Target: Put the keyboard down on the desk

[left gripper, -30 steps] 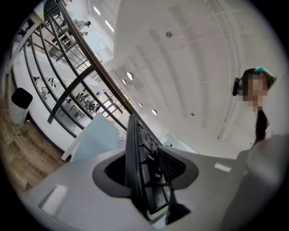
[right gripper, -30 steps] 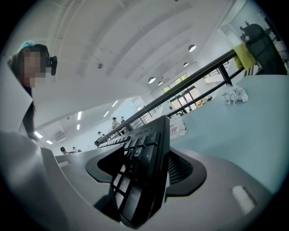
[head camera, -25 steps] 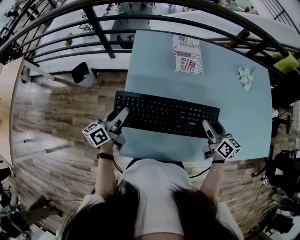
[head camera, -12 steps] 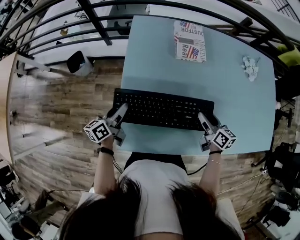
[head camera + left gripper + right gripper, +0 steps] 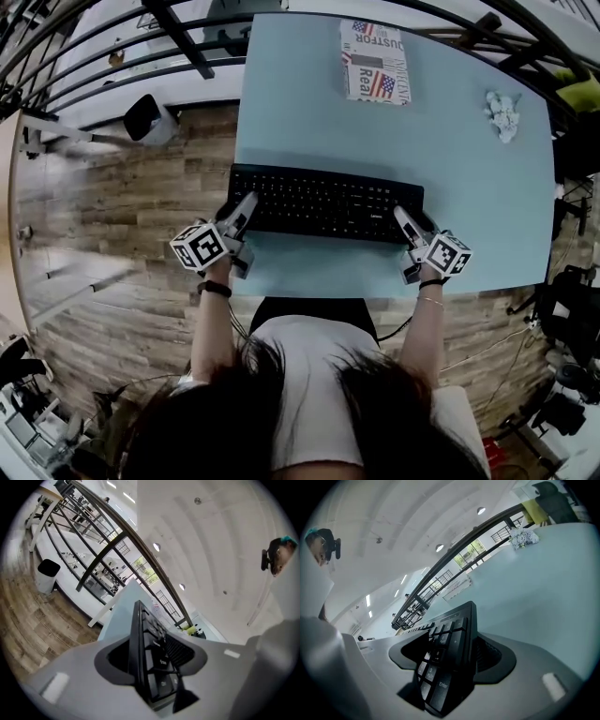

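A black keyboard (image 5: 323,202) lies lengthwise over the near part of the pale blue desk (image 5: 469,141) in the head view. My left gripper (image 5: 240,214) is shut on its left end, and my right gripper (image 5: 405,223) is shut on its right end. In the left gripper view the keyboard's (image 5: 147,651) edge stands between the jaws. The right gripper view shows its number-pad end (image 5: 445,660) clamped, with the desk (image 5: 534,588) close beneath. Whether the keyboard touches the desk is unclear.
A printed paper (image 5: 374,61) lies at the desk's far edge. A crumpled white wad (image 5: 502,105) sits at the far right. A dark railing (image 5: 169,33) runs beyond the desk, with a black bin (image 5: 145,119) on the wooden floor to the left.
Both grippers have carried the keyboard forward and lower over the desk. The gripper views have tilted down, so more desk and floor show.
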